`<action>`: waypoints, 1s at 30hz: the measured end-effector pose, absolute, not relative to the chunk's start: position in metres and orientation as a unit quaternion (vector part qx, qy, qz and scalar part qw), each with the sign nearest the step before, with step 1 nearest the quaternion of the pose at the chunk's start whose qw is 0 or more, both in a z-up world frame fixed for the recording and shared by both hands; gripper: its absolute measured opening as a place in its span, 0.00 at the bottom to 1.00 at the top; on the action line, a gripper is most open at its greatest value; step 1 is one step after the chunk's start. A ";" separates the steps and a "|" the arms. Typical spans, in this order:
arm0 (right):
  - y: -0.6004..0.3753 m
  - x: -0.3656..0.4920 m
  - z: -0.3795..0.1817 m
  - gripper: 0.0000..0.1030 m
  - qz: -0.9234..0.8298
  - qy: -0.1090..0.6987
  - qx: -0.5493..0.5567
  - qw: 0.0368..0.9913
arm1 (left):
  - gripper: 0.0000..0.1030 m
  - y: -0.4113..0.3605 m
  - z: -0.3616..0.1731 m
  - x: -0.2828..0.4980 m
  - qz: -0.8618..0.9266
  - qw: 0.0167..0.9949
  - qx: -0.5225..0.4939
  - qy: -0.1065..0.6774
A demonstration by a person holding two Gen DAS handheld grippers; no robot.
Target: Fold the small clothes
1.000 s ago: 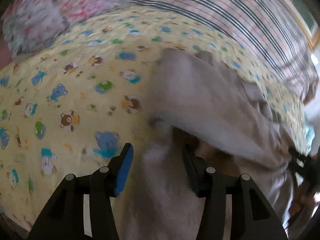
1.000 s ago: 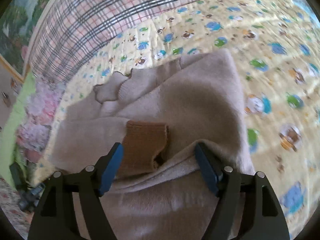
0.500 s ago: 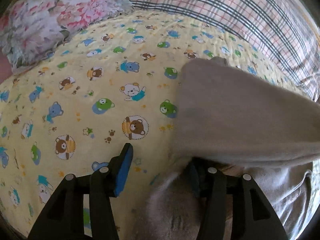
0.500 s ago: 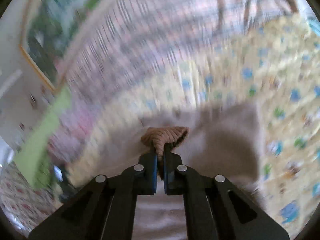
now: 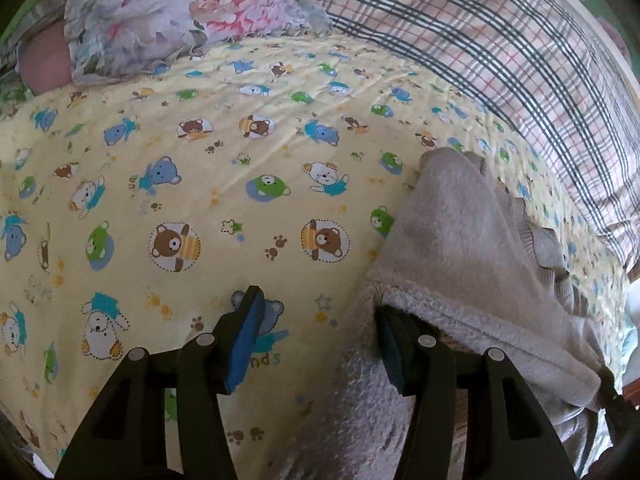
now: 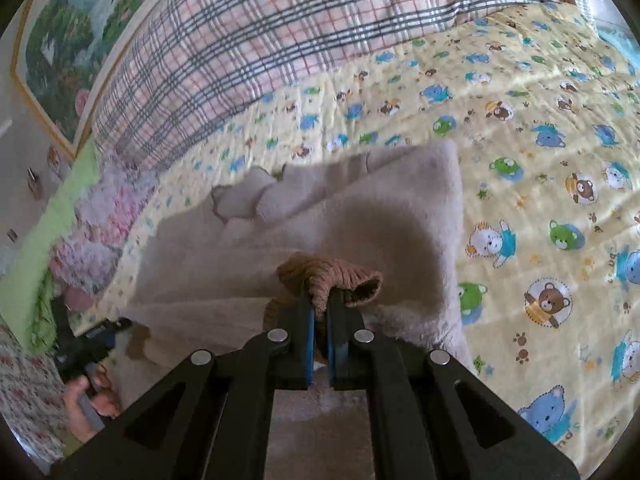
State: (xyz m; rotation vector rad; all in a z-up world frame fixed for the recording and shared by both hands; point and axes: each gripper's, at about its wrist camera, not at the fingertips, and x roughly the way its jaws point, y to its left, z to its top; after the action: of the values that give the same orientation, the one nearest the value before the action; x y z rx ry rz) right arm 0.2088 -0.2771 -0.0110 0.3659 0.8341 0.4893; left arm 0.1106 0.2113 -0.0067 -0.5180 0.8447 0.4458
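The beige sweater (image 6: 360, 216) lies on the bed's yellow bear-print sheet (image 6: 540, 128), toward the side where the plaid blanket (image 6: 248, 40) runs along the far edge. Its brown cuff (image 6: 332, 280) is pinched in the right tongs (image 6: 319, 312), whose jaws are closed on a small bunch of the rib knit, with the sleeve lifted above the body.

The left tongs (image 5: 316, 332) stand open. The right finger touches or sits under the sweater's folded edge (image 5: 472, 248); the left finger hangs over bare sheet.

The risks, as I judge them:
- The grip takes only the cuff's tip, so a quick pull may slip it free.
- With nothing pinning the body, carrying the sleeve across may drag the whole sweater and skew the fold.
- The open tongs may snag the fleece or catch the sheet if they close here.
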 end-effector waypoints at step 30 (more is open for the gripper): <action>-0.234 0.192 0.032 0.16 0.297 0.409 0.147 0.850 | 0.72 0.230 0.026 0.071 0.104 0.862 -0.309 0.389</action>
State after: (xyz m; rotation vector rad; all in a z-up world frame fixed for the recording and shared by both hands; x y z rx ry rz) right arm 0.1918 -0.2340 0.0320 0.3088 0.8611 0.6254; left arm 0.0711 0.2305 0.0260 -0.6479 0.8149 0.2175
